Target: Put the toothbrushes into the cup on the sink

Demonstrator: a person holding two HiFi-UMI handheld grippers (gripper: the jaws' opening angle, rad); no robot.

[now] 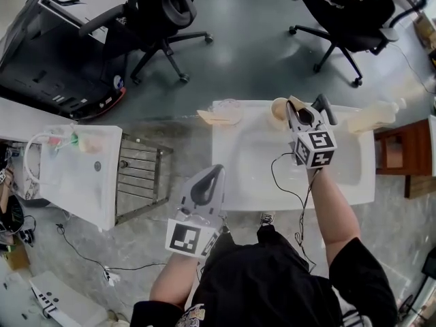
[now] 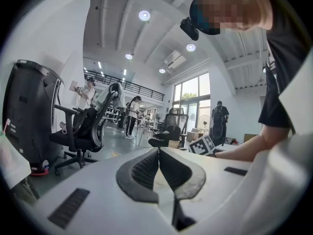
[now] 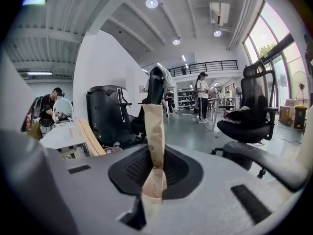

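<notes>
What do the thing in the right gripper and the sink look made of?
The packet in the right gripper: matte tan, creased, kraft-paper look, likely a toothbrush wrapper. The sink: smooth uniform white, probably ceramic or resin; unclear which.

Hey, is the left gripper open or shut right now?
Shut. In the left gripper view the left gripper shows its jaws meeting along their length, with nothing between them.

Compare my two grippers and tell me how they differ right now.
The left gripper is shut on nothing; the right gripper is shut on a paper-wrapped toothbrush. The left gripper hangs at the sink's near edge; the right gripper is over its far side, by the cup. Both carry a marker cube.
</notes>
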